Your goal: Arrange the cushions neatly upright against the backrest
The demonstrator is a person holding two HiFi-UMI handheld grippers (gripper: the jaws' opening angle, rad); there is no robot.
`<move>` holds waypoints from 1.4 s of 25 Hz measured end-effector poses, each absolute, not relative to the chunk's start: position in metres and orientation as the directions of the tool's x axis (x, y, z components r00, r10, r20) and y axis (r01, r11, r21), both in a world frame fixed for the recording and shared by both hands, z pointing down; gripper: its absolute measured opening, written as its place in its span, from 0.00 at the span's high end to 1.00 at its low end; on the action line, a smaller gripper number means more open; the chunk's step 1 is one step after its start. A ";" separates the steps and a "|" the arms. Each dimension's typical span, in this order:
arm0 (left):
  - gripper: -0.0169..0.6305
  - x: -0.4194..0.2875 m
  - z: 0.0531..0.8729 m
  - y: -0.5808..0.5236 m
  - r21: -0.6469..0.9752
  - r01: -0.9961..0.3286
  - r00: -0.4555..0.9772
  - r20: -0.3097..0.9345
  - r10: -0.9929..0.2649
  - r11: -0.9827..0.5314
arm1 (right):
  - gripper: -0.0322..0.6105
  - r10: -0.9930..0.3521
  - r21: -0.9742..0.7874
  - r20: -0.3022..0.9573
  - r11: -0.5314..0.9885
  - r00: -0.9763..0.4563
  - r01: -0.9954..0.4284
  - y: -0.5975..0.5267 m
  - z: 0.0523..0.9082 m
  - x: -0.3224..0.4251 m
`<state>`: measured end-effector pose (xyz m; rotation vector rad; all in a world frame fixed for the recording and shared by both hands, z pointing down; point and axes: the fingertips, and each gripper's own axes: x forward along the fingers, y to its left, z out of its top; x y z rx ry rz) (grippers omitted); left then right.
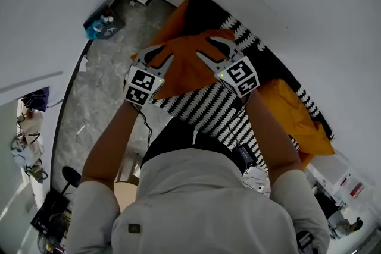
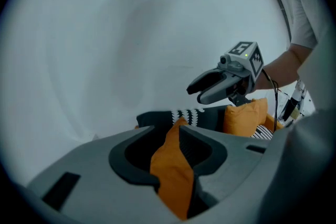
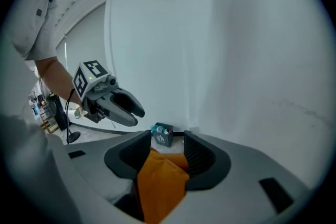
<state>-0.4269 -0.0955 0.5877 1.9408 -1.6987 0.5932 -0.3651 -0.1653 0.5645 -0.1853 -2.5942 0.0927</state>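
An orange cushion [image 1: 189, 71] lies on the black-and-white patterned sofa [image 1: 208, 109], just in front of me. My left gripper [image 1: 158, 58] sits at the cushion's left edge and my right gripper [image 1: 213, 52] at its right edge. In the left gripper view a fold of the orange cushion [image 2: 170, 178] runs through the gap of the left gripper [image 2: 170, 149], whose jaws stand apart. In the right gripper view a corner of the cushion [image 3: 160, 186] lies loose between the wide jaws of the right gripper [image 3: 165, 157]. A second orange cushion [image 1: 297, 116] rests further right on the sofa.
Another orange cushion [image 1: 172, 21] lies at the sofa's far end by the dark backrest [image 1: 205, 12]. A blue box of bottles [image 1: 102, 25] stands on the grey marble floor [image 1: 101, 92] by the white wall. Dark equipment [image 1: 56, 211] stands at the lower left.
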 end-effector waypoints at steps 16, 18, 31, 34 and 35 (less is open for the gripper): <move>0.54 -0.453 0.762 -0.105 0.163 -0.948 0.284 0.820 -0.497 -0.272 | 0.50 0.364 -0.165 0.732 0.915 -0.576 0.369 -0.172 0.748 -0.400; 0.53 -0.454 0.779 -0.103 0.180 -0.944 0.296 0.835 -0.464 -0.278 | 0.49 0.369 -0.166 0.748 0.909 -0.552 0.382 -0.174 0.767 -0.403; 0.52 -0.475 0.861 -0.093 0.301 -0.930 0.356 0.878 -0.320 -0.211 | 0.49 0.413 -0.285 0.880 0.854 -0.235 0.435 -0.185 0.873 -0.392; 0.52 -0.476 0.871 -0.092 0.307 -0.931 0.357 0.882 -0.308 -0.198 | 0.49 0.421 -0.308 0.882 0.856 -0.212 0.415 -0.188 0.883 -0.390; 0.52 -0.475 0.873 -0.092 0.303 -0.932 0.354 0.884 -0.307 -0.200 | 0.49 0.421 -0.312 0.883 0.856 -0.207 0.413 -0.188 0.885 -0.389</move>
